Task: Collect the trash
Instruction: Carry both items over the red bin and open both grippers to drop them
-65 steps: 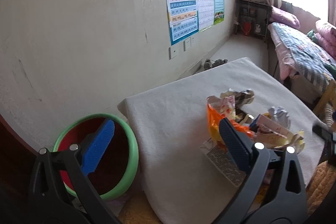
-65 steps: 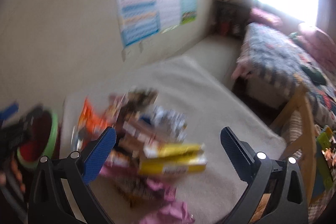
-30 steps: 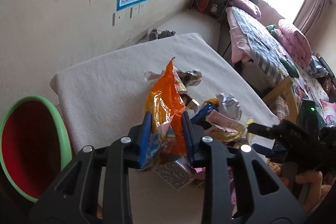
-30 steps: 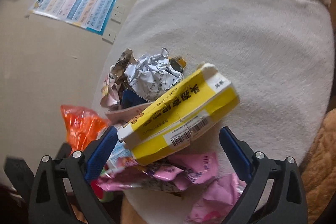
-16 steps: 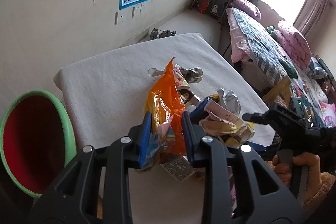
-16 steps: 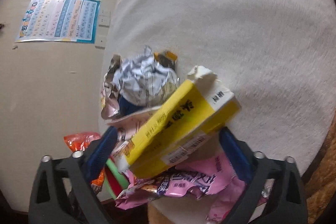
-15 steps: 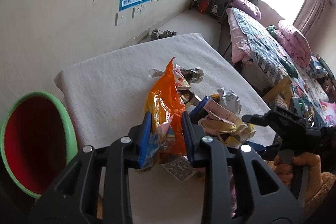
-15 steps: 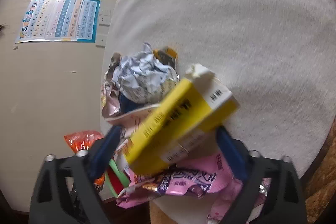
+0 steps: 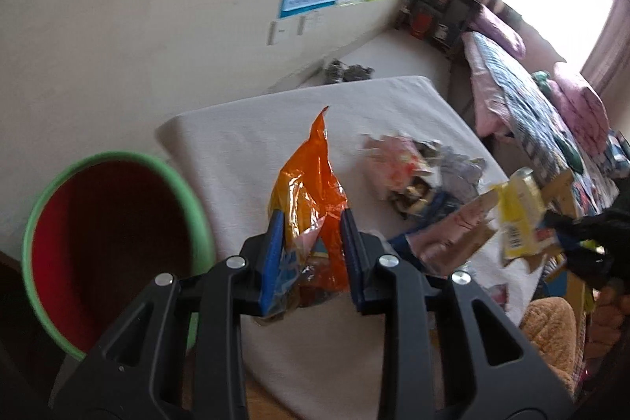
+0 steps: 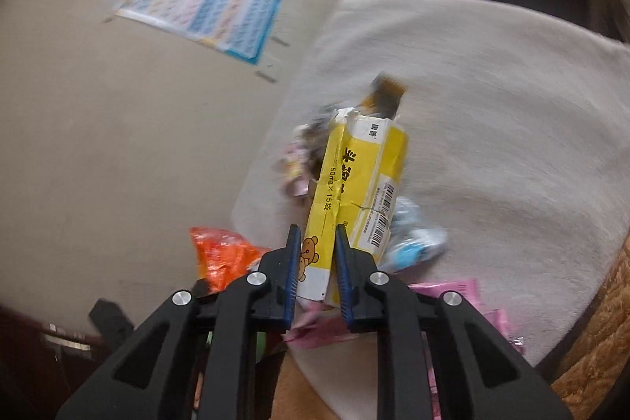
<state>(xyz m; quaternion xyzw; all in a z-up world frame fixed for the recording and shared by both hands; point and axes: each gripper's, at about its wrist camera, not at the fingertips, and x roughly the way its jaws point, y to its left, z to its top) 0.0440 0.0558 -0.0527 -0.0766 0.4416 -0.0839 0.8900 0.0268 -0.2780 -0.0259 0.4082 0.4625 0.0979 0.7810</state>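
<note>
The right claw (image 10: 315,258), open around the yellow carton (image 10: 356,191) half a second ago, is now gripping and lifting it off the desk (image 10: 512,105), while the left claw (image 9: 311,247) is still pinching the orange wrapper (image 9: 309,180) beside the green-rimmed bin (image 9: 114,231), so both pieces are looking ready to drop in.

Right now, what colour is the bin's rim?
Green, around a red inside; the bin shows best in the left wrist view.

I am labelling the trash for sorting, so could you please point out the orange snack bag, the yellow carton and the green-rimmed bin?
orange snack bag (image 9: 311,184): left wrist view, crinkled middle.
yellow carton (image 10: 356,180): right wrist view, printed front face.
green-rimmed bin (image 9: 118,157): left wrist view, upper rim.
</note>
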